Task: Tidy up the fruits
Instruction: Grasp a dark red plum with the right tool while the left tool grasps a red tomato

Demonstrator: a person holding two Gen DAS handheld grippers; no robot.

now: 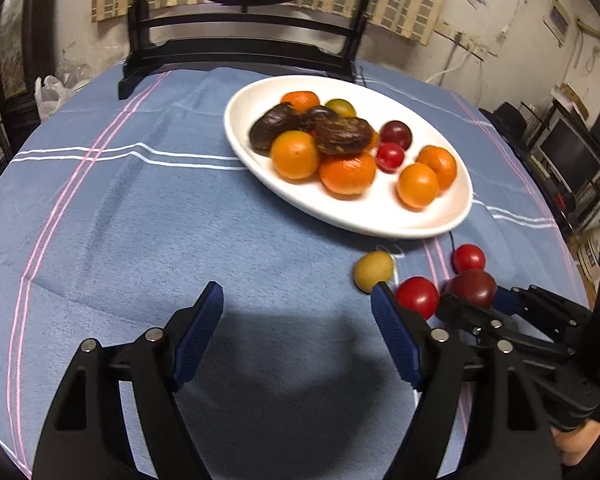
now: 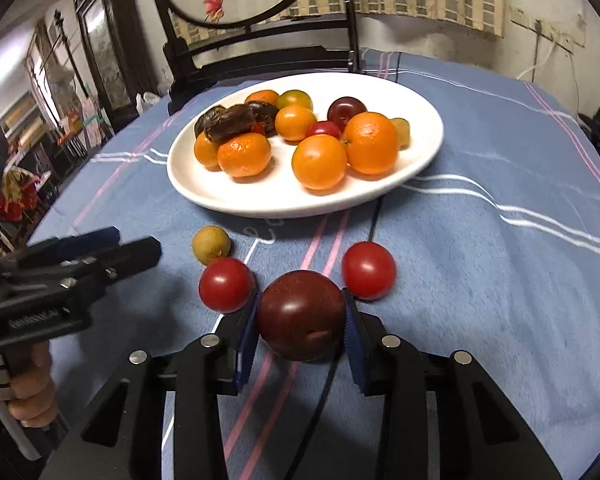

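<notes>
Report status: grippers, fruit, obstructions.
Right gripper shut on dark plum. Left gripper open, holding nothing. Two red tomatoes flank the plum; white plate ahead, path clear.

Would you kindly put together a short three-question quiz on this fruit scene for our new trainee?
1. True or false: the right gripper is shut on the dark plum.
2. How many fruits lie loose on the blue cloth, off the white plate? A) one B) three C) five
3. What does the left gripper hold?

Key:
1. True.
2. B: the yellow-green fruit and two red tomatoes.
3. Nothing; its jaws are open.
</notes>
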